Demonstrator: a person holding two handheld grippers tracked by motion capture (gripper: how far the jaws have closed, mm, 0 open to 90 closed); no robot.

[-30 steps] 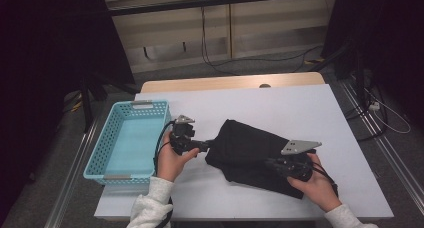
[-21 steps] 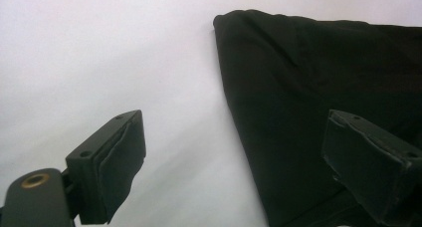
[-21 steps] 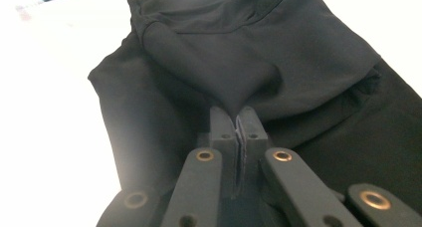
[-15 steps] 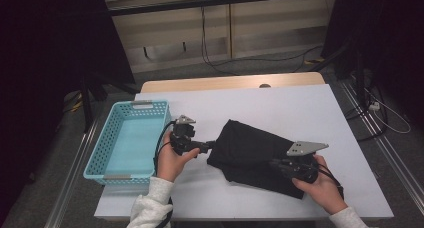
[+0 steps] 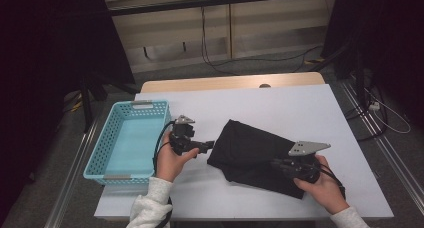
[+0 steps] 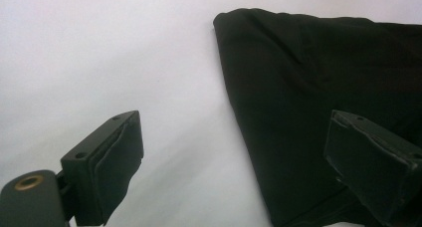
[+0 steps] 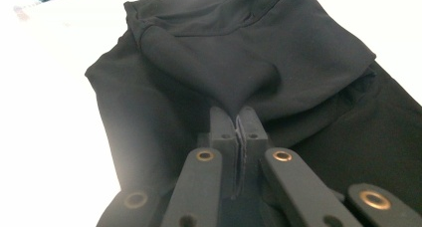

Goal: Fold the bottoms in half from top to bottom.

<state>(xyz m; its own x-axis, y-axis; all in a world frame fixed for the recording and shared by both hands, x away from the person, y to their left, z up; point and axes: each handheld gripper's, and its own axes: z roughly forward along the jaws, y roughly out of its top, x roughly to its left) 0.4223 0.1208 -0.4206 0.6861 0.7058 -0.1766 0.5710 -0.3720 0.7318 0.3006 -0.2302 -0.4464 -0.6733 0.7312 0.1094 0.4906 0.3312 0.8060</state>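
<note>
We see the right gripper (image 7: 238,125) clenched on a fold of the black cloth (image 5: 255,153), left gripper (image 6: 239,157) released, straddling its near-basket edge.

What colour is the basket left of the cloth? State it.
Light turquoise blue: the basket shows best in the high view, beside the black cloth.

Black grippers with brass screws, grey plates; light grey sleeves (image 5: 150,208)
</note>
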